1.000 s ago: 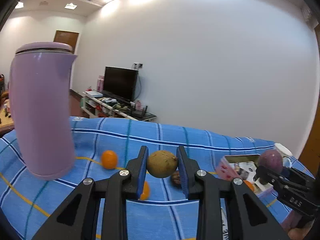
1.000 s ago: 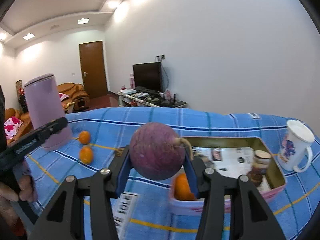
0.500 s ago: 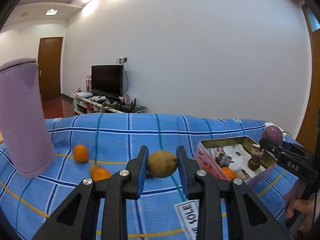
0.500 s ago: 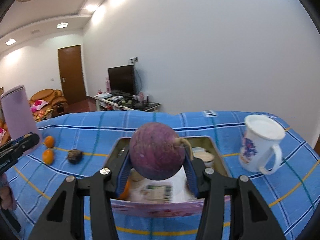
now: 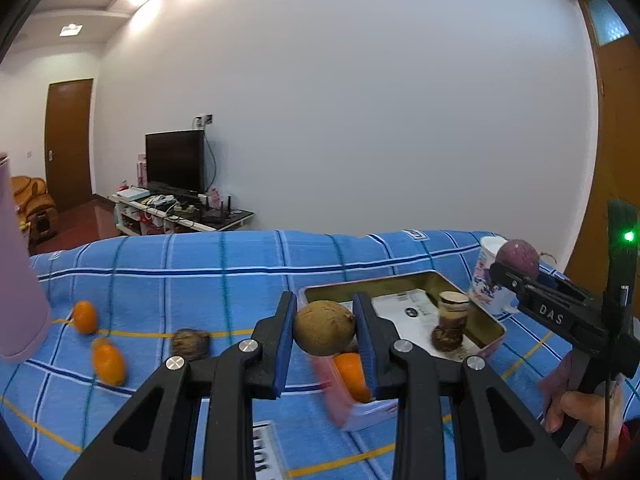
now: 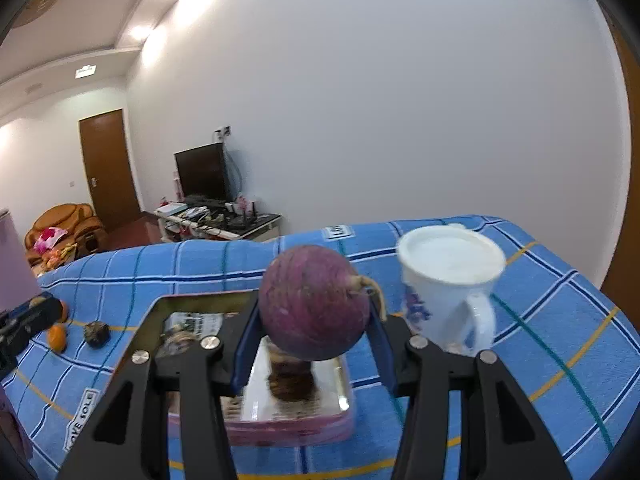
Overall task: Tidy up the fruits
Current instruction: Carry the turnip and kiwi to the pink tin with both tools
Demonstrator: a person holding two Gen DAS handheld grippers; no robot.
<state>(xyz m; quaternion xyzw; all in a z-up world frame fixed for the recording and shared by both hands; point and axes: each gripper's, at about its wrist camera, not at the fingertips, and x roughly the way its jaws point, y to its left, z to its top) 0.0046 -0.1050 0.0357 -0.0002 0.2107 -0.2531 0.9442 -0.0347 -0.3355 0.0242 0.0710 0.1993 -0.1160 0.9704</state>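
Gripping brown fruit (image 5: 324, 333) in left claw (image 5: 325, 342), long axis crosswise, right claw (image 6: 314, 334) clamping purple fruit (image 6: 312, 312), stem rightward

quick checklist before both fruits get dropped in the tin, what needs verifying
1. Left gripper shut on the brown fruit: ok, both pads press its sides.
2. Right gripper shut on the purple fruit: ok, held between both pads.
3. Purple fruit over the tin: ok, it appears to sit over the tin's middle.
4. Brown fruit over the tin: cannot tell; it seems near the tin's near-left corner.
5. Free room in the tin: cannot tell; a small jar, an orange fruit and a paper already lie inside.
6. White mug clear of the drop: ok, it stands beside the tin.
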